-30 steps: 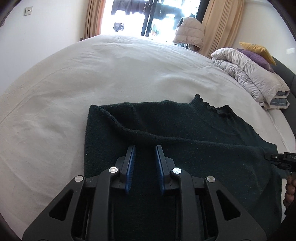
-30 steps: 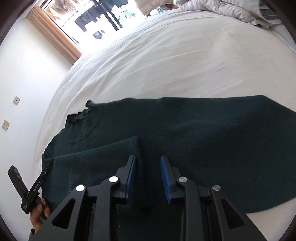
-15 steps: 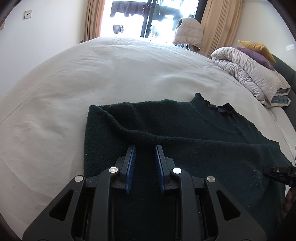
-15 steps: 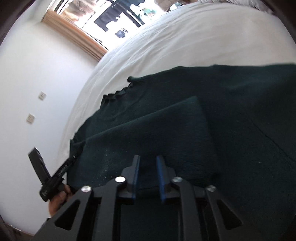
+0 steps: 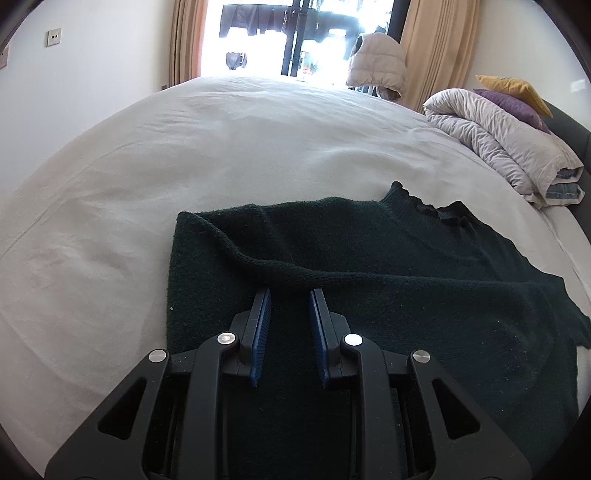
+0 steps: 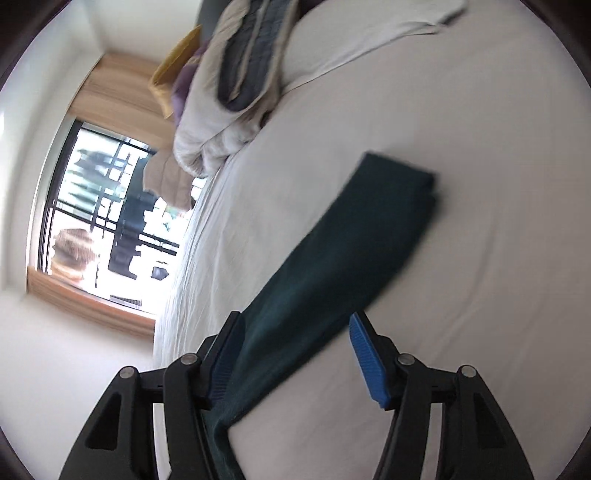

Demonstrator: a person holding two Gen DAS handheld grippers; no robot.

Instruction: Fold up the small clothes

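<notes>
Lying flat on our white bed sheet (image 5: 258, 155), the dark green knit sweater (image 5: 406, 280) has one sleeve (image 6: 354, 258) stretched sideways. Our left gripper (image 5: 290, 295) sits narrow, fabric between its pads; grip unclear. Our right gripper (image 6: 295, 325) is opening around the sleeve. Bedding pile (image 5: 506, 147), curtains (image 5: 436, 48), bright window (image 5: 288, 33) beyond.

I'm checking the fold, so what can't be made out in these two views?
- Left wrist: the sweater's near hem, hidden under the left gripper.
- Left wrist: the right gripper, out of frame.
- Right wrist: whether the opening right gripper touches the sleeve; blurred.
</notes>
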